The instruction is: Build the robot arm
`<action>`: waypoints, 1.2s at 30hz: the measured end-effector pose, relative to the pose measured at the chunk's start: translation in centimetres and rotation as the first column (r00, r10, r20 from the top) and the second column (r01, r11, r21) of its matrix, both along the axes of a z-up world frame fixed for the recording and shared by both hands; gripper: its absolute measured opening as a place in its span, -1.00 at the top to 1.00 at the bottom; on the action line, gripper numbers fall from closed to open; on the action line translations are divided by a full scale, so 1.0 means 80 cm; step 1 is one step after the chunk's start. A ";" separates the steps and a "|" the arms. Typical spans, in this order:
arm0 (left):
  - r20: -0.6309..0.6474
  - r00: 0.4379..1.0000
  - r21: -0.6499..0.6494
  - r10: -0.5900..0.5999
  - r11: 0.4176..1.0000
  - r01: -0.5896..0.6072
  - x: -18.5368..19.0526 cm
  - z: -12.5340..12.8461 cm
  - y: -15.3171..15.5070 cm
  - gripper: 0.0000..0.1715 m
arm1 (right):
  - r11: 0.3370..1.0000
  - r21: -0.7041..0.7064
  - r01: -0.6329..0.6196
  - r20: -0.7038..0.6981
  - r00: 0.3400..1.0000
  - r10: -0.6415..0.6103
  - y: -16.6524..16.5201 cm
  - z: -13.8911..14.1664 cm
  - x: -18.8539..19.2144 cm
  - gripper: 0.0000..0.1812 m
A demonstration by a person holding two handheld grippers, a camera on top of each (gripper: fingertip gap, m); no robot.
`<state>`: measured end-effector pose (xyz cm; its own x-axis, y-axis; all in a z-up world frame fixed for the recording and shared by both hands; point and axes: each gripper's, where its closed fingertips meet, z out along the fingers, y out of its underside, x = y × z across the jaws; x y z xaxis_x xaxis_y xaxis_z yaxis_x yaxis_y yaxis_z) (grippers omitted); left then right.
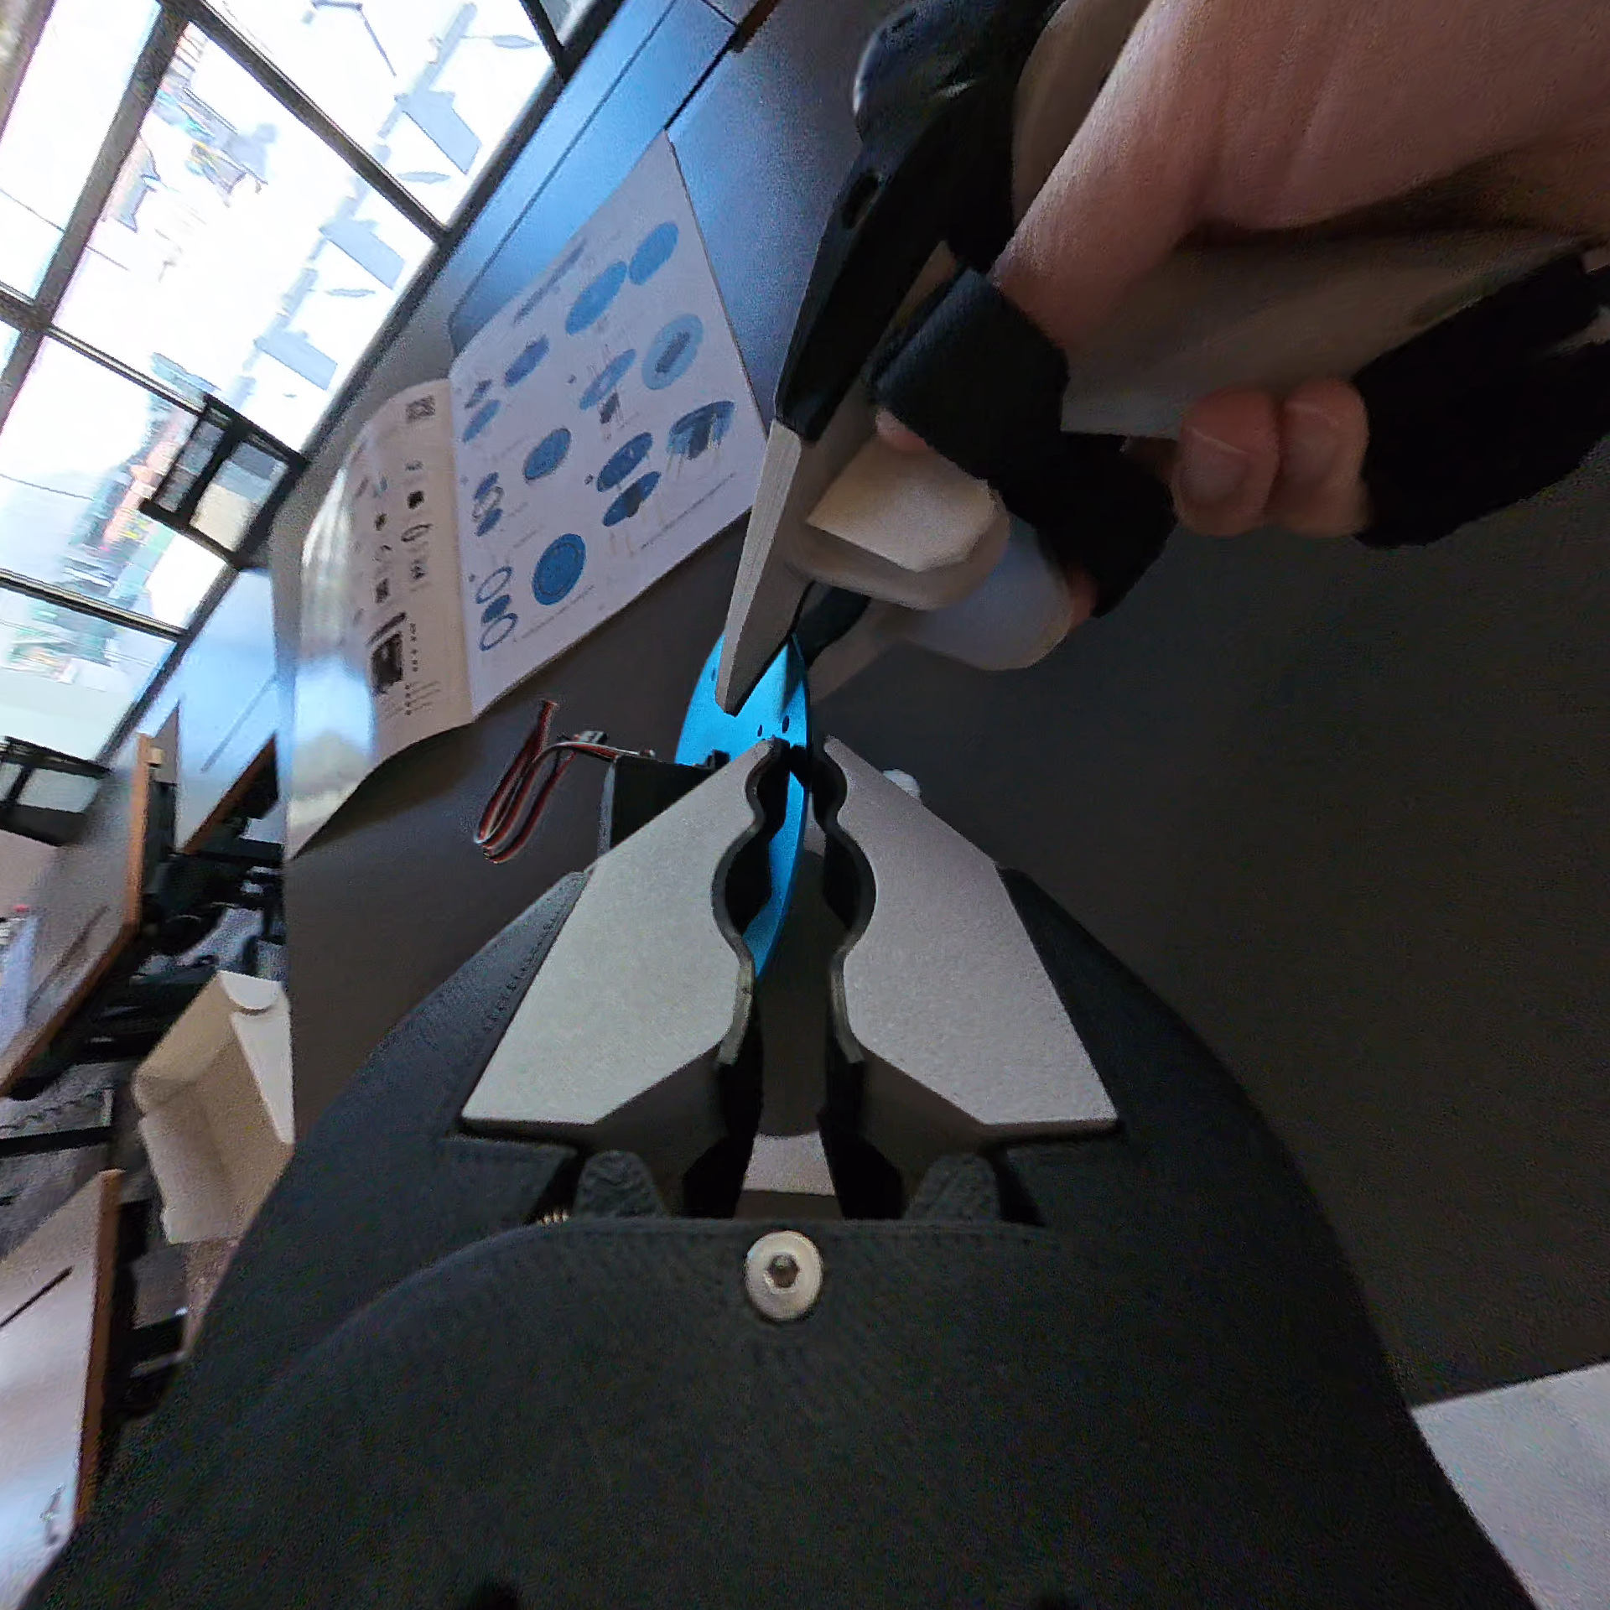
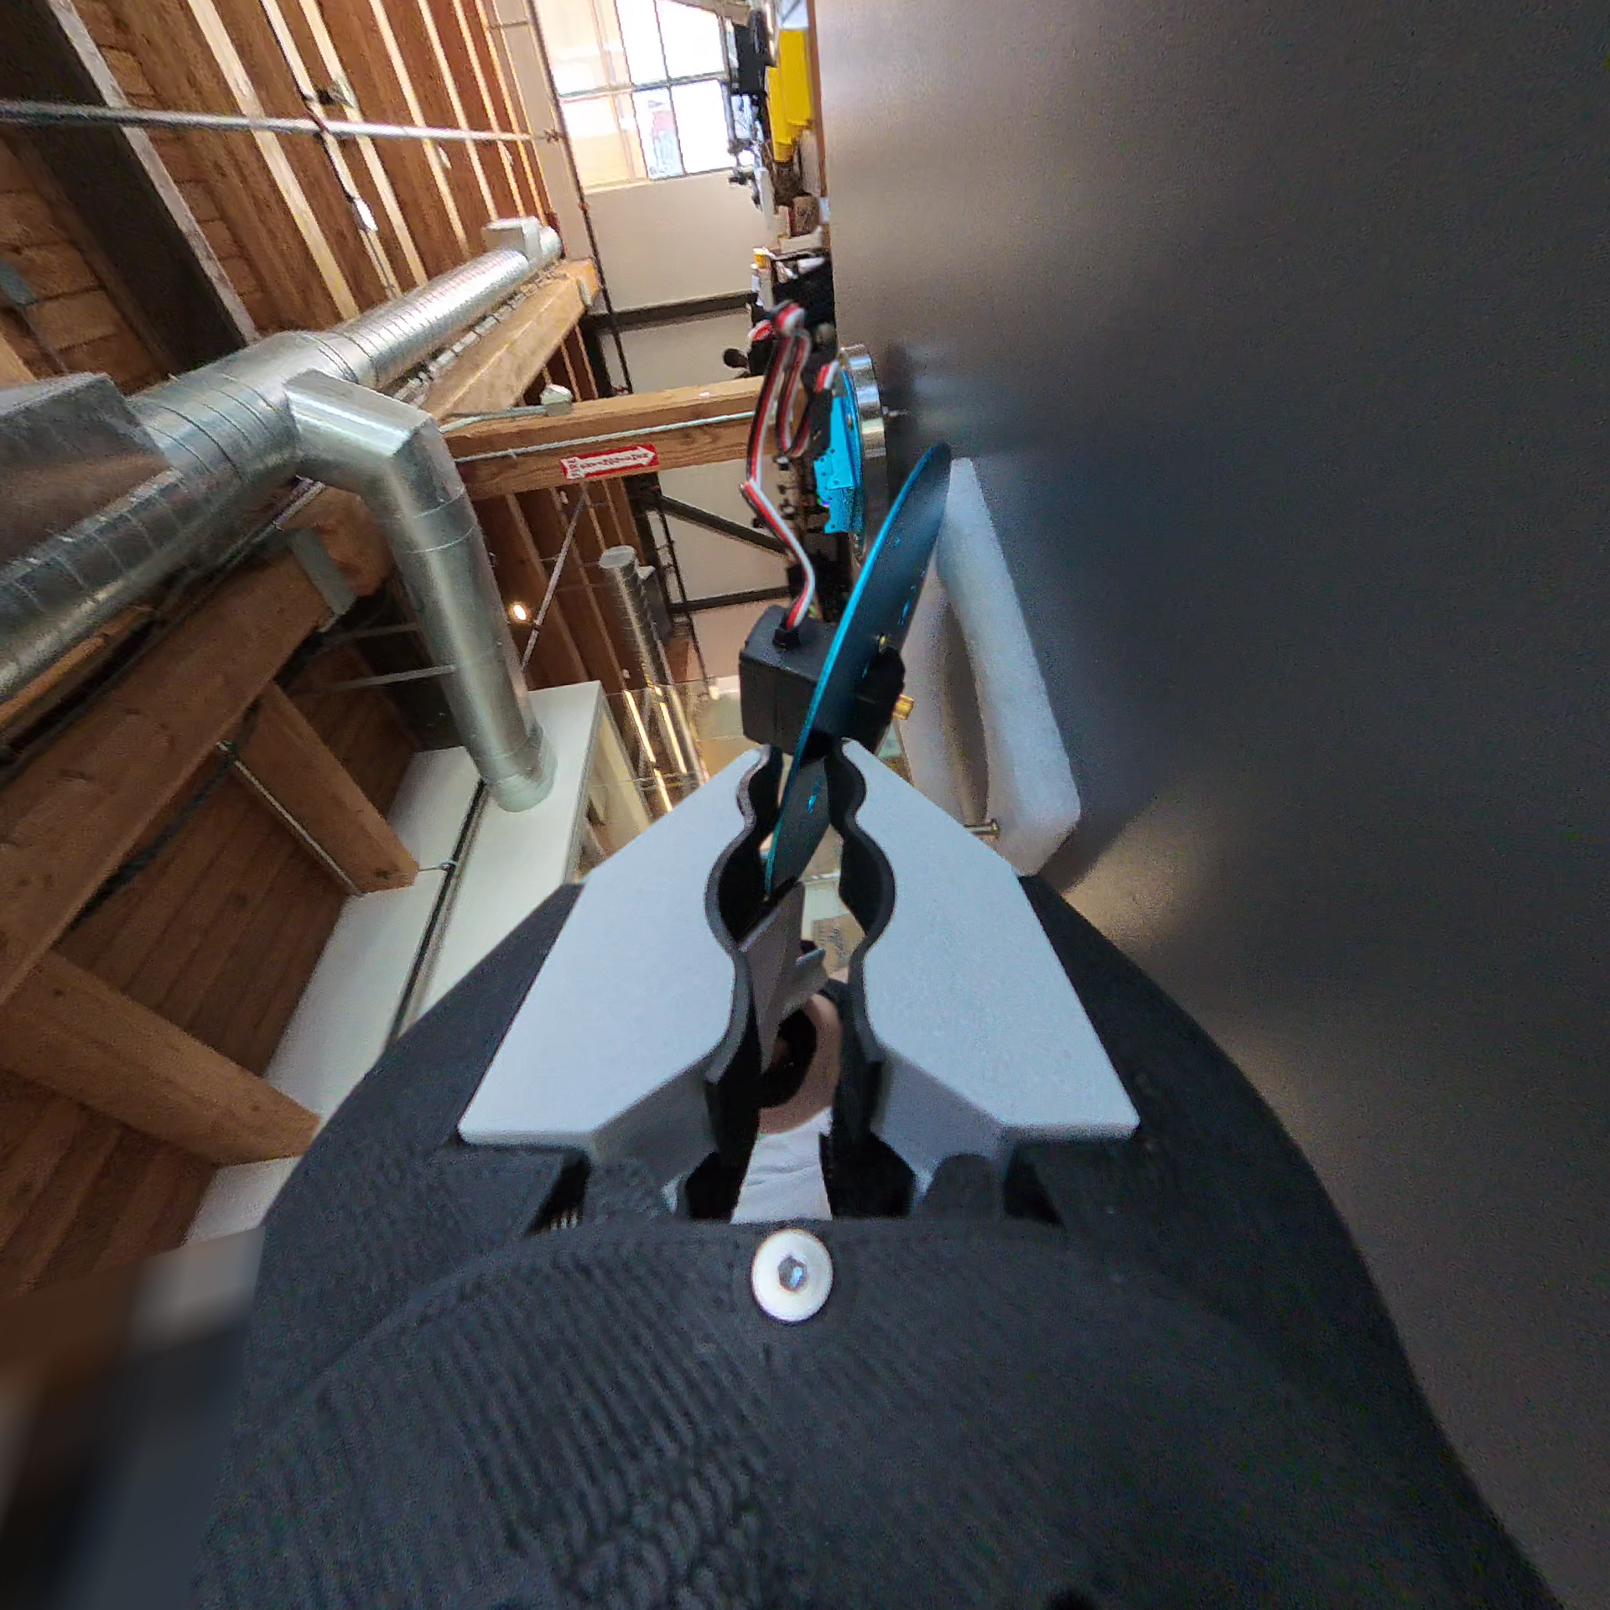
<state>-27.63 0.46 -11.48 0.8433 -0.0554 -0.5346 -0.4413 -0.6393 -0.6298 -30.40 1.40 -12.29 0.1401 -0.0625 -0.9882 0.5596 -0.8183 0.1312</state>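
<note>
In the left wrist view, the left gripper (image 1: 800, 758) has its two grey, wavy-edged fingers drawn nearly together on the rim of a thin blue metal disc (image 1: 754, 714), which stands on edge between them above a dark grey tabletop (image 1: 1220, 958). The right gripper (image 1: 758, 688) — held in a person's hand (image 1: 1289, 261) — comes in from the upper right and meets the same disc at its far rim; whether its fingers are pressed tight there cannot be told from this side. A small black box (image 1: 645, 797) trailing red-and-black wires (image 1: 518, 788) sits against the disc, and a white printed sheet of blue diagrams (image 1: 601, 418) lies beyond.

In the right wrist view, the right gripper (image 2: 806, 754) has its grey fingers closed to a narrow gap, pinching the blue disc (image 2: 880, 610) at its near edge. The black box (image 2: 780, 675) clings to the disc's face, red-and-white wires (image 2: 784, 470) looping off it — a white foam block (image 2: 984, 662) rests just behind on the tabletop (image 2: 1263, 436).
</note>
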 end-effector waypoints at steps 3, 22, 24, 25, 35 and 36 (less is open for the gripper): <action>-0.031 1.000 0.039 -0.003 0.999 0.005 0.001 -0.002 -0.002 0.93 | 1.000 -0.021 0.013 -0.025 1.000 -0.014 -0.001 -0.001 0.000 0.97; 0.950 0.237 0.222 -0.201 0.973 -0.065 -0.099 0.042 -0.046 0.60 | 0.956 0.163 -0.243 -0.218 0.936 0.275 0.023 0.035 0.023 1.00; 0.971 0.152 0.195 -0.187 0.980 -0.041 -0.096 0.027 -0.032 0.61 | 0.950 0.128 -0.285 -0.223 0.925 0.308 0.023 0.032 0.023 1.00; 0.976 0.106 0.194 -0.191 0.981 -0.024 -0.092 0.023 -0.027 0.68 | 0.946 0.116 -0.302 -0.226 0.920 0.321 0.022 0.030 0.022 1.00; 0.988 0.108 0.100 -0.114 0.986 0.132 -0.069 -0.010 -0.027 0.93 | 0.932 0.117 -0.343 -0.196 0.912 0.360 0.020 -0.004 0.017 0.99; 0.989 0.115 0.080 -0.097 0.987 0.142 -0.068 -0.013 -0.026 0.95 | 0.932 0.116 -0.344 -0.193 0.912 0.361 0.022 -0.006 0.018 0.98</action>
